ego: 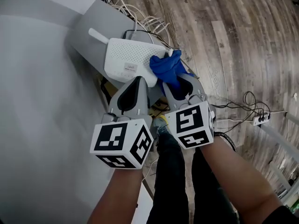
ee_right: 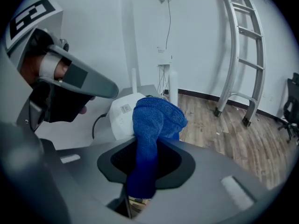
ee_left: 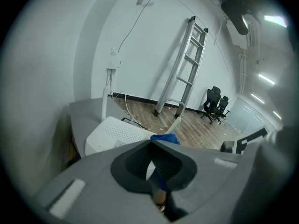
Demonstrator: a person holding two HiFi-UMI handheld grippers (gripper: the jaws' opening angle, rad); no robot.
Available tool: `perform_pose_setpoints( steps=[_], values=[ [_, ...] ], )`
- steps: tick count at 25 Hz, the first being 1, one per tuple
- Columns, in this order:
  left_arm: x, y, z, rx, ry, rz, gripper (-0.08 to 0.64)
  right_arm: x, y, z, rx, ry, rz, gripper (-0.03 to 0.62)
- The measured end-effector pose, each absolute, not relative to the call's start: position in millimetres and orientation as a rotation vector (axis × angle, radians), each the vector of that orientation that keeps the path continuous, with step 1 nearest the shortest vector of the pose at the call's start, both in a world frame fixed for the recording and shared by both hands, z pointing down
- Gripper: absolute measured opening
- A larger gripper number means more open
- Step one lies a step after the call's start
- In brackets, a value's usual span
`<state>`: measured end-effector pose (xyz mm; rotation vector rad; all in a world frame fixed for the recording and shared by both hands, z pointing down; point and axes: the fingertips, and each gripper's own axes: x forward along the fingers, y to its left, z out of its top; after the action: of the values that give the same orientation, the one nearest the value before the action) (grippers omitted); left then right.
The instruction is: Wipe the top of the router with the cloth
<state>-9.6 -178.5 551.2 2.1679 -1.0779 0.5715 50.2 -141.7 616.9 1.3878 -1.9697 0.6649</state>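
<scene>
Router [ego: 128,59] first: the one white unit sat on the grey worktop [ego: 88,27], close to the pale wall on your left, with a bundle of cables [ego: 135,13] trailing off behind it. I counted two stubby antennas, one at its left rear corner [ego: 98,35] and one at its right side [ee_left: 174,124] just behind the cloth.

Your left gripper [ego: 139,80] hovered at the router's near edge with its jaws together and nothing between them. My guess was that you kept it there to steady the light casing if the wipe pushed it along the worktop.

Next to it, the single blue cloth [ego: 166,68] was bunched into a thick wad, and your right gripper [ego: 176,82] had its jaws clamped on the lower part of that wad. The free end stood up past the jaws and lay against the router's right edge, so the soft part, not the plastic jaws, would meet the casing. From that spot most of the perforated top looked unwiped, and a sweep leftward across it seemed the natural stroke.

Further right lay bare wooden floor [ego: 224,31], with one power strip [ego: 260,119] and its looped lead well apart from the work. One ladder [ee_left: 184,69] leaned on the far wall, and two office chairs [ee_left: 216,104] stood beyond it.
</scene>
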Motion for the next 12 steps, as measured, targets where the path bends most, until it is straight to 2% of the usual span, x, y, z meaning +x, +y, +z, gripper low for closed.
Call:
perform_pose_setpoints(
  steps=[12],
  values=[
    [-89, -166, 563, 2.063, -1.168, 0.523, 0.0, -1, -113, 619, 1.294, -1.938, 0.623, 0.114]
  ],
)
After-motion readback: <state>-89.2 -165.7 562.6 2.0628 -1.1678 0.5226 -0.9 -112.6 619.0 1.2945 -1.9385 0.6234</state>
